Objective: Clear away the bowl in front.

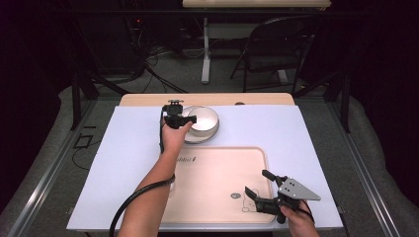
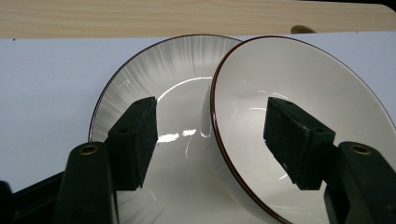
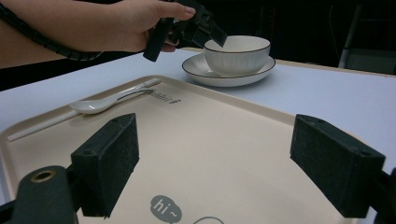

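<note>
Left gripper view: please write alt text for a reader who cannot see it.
The left gripper, jaws open, straddles the near rim of a white bowl with a dark edge line. The bowl sits on a ribbed white plate. Both rest on a pale sheet, with a wooden table edge beyond.

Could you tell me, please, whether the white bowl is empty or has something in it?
Empty: the bowl shows a bare, glossy white inside, and it sits upright on the plate.
</note>
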Action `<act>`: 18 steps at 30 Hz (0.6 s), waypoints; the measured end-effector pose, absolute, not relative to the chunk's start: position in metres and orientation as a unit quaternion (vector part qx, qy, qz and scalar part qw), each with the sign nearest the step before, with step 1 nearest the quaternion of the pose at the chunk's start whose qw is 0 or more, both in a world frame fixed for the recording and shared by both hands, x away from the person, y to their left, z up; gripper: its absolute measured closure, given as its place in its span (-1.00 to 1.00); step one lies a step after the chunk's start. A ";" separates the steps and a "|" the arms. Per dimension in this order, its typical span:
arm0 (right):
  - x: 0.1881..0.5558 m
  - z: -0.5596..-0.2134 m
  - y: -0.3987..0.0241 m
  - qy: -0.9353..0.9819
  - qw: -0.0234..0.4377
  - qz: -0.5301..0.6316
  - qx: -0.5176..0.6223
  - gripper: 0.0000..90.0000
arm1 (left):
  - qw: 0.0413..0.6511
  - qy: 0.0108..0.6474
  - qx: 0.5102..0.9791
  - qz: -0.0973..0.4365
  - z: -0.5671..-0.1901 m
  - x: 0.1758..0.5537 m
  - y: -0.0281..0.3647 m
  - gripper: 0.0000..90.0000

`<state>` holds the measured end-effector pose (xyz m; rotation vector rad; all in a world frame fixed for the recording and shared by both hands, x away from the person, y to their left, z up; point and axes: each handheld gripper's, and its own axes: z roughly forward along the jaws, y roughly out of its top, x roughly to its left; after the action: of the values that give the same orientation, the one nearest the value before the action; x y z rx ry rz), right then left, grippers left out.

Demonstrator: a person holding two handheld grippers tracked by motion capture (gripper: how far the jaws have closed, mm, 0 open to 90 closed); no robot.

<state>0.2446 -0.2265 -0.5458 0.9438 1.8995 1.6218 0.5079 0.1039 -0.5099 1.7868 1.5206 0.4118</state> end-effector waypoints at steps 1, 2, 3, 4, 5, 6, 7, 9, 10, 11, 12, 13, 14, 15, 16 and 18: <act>0.245 -0.546 -0.227 0.692 0.234 0.591 0.343 -0.67 | 0.370 0.593 0.697 0.162 -0.511 0.509 0.103 -0.18; 0.245 -0.546 -0.227 0.692 0.234 0.591 0.343 -0.67 | 0.370 0.594 0.696 0.161 -0.512 0.509 0.102 -0.18; 0.245 -0.546 -0.226 0.692 0.234 0.591 0.343 -0.67 | 0.368 0.593 0.697 0.161 -0.514 0.510 0.102 -0.16; 0.245 -0.546 -0.226 0.692 0.233 0.591 0.343 -0.67 | 0.369 0.594 0.697 0.161 -0.514 0.510 0.101 -0.15; 0.245 -0.546 -0.226 0.692 0.233 0.591 0.343 -0.67 | 0.368 0.593 0.698 0.161 -0.515 0.510 0.101 -0.14; 0.245 -0.546 -0.226 0.692 0.234 0.591 0.343 -0.67 | 0.367 0.592 0.699 0.164 -0.516 0.510 0.100 -0.13; 0.245 -0.546 -0.226 0.692 0.234 0.591 0.343 -0.67 | 0.367 0.592 0.699 0.164 -0.516 0.510 0.100 -0.12; 0.244 -0.546 -0.226 0.692 0.233 0.591 0.344 -0.67 | 0.357 0.585 0.707 0.174 -0.518 0.511 0.098 -0.11; 0.244 -0.546 -0.227 0.691 0.233 0.591 0.344 -0.67 | 0.355 0.584 0.709 0.176 -0.519 0.511 0.097 -0.11; 0.244 -0.546 -0.227 0.692 0.233 0.591 0.343 -0.67 | 0.354 0.583 0.710 0.176 -0.520 0.512 0.097 -0.11; 0.244 -0.546 -0.227 0.692 0.233 0.591 0.343 -0.67 | 0.354 0.583 0.710 0.176 -0.520 0.512 0.097 -0.11; 0.245 -0.546 -0.226 0.692 0.233 0.591 0.343 -0.67 | 0.355 0.581 0.711 0.174 -0.521 0.513 0.096 -0.11; 0.245 -0.546 -0.226 0.692 0.232 0.591 0.343 -0.67 | 0.355 0.582 0.711 0.173 -0.521 0.513 0.096 -0.11; 0.245 -0.546 -0.226 0.692 0.233 0.591 0.343 -0.67 | 0.357 0.584 0.709 0.169 -0.522 0.513 0.096 -0.11; 0.245 -0.546 -0.226 0.692 0.233 0.591 0.343 -0.67 | 0.360 0.585 0.708 0.165 -0.523 0.514 0.096 -0.11; 0.244 -0.546 -0.226 0.692 0.233 0.591 0.343 -0.67 | 0.358 0.587 0.707 0.163 -0.525 0.514 0.096 -0.10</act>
<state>0.2445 -0.2262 -0.5458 0.9421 1.8998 1.6247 0.5144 0.0958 -0.5246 1.8257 1.5157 0.4200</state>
